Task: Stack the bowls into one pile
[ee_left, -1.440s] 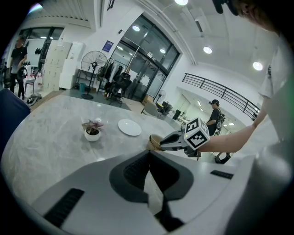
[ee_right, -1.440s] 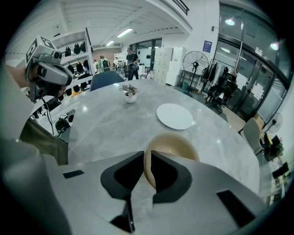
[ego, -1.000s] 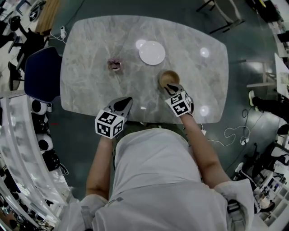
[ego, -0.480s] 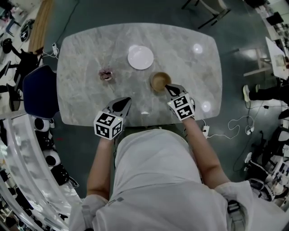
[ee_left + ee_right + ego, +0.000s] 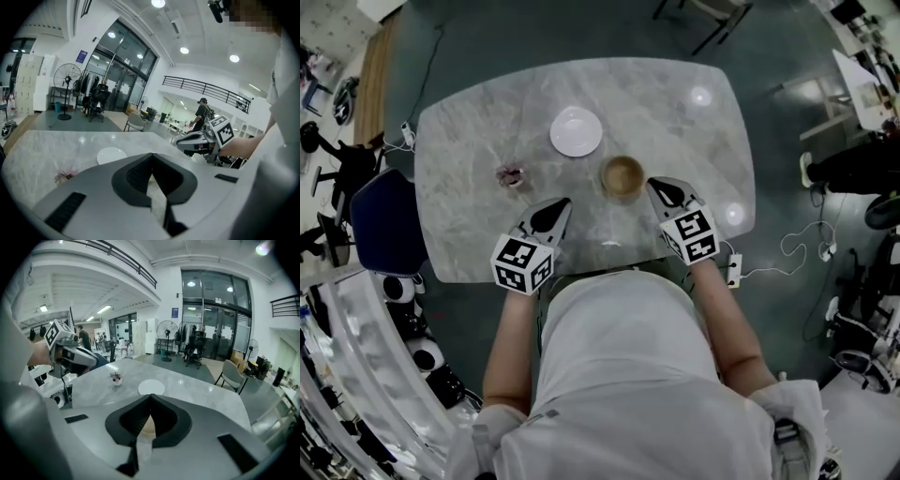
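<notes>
A brown bowl (image 5: 622, 176) stands upright on the marble table (image 5: 487, 122), near the front middle. Just right of it and apart from it hangs my right gripper (image 5: 659, 187). Its jaws have just been closing and now meet with nothing between them. In the right gripper view the brown bowl (image 5: 147, 426) shows under the tips of the right gripper (image 5: 150, 399). A white shallow bowl (image 5: 576, 131) lies farther back. A small pinkish bowl (image 5: 510, 174) sits to the left. My left gripper (image 5: 555, 208) is shut and empty, over the front edge.
A blue chair (image 5: 384, 220) stands at the table's left end. A power strip (image 5: 732, 271) and cables lie on the floor to the right. Chair legs (image 5: 703, 23) show beyond the far edge. Shelving (image 5: 356, 366) runs along the lower left.
My right gripper has come off the brown bowl's rim, shut and lifted back toward me; the bowl stays on the table. The left gripper has risen a little.
</notes>
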Demonstrator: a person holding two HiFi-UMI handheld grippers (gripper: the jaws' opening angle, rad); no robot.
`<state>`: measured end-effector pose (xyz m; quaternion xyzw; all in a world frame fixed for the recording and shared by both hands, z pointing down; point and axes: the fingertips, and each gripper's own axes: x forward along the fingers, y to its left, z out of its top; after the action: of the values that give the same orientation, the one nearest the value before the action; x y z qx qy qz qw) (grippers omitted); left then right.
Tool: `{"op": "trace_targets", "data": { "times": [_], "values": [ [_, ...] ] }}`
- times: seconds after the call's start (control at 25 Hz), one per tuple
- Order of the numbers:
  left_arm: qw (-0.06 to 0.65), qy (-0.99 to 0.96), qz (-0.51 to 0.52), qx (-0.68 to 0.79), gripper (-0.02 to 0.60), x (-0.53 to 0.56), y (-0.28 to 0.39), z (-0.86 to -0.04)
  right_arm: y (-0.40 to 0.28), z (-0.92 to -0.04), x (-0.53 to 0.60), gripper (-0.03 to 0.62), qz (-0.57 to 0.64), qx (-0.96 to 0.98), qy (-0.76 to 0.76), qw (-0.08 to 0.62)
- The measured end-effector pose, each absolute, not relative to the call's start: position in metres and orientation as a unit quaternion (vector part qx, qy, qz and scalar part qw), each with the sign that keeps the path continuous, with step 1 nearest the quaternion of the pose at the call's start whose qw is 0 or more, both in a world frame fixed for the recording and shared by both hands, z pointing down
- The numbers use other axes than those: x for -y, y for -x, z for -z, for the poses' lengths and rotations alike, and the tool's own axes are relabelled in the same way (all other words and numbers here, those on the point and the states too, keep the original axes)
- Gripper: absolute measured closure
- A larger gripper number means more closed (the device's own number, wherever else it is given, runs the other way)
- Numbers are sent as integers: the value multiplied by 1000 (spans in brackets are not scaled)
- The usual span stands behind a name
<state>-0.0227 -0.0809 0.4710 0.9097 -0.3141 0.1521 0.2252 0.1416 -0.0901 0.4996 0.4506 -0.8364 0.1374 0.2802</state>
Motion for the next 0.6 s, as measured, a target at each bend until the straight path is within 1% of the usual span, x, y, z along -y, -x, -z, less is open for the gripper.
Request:
{"op": "trace_targets", "data": {
  "times": [0.2, 0.6],
  "values": [
    [190, -924, -126, 306, 580, 91, 13, -437, -148, -459, 86, 582, -121, 839, -474, 237],
    [112, -942, -46, 312, 580, 98, 4, -360, -156, -394, 72, 583, -74, 841, -508, 173]
  ]
}}
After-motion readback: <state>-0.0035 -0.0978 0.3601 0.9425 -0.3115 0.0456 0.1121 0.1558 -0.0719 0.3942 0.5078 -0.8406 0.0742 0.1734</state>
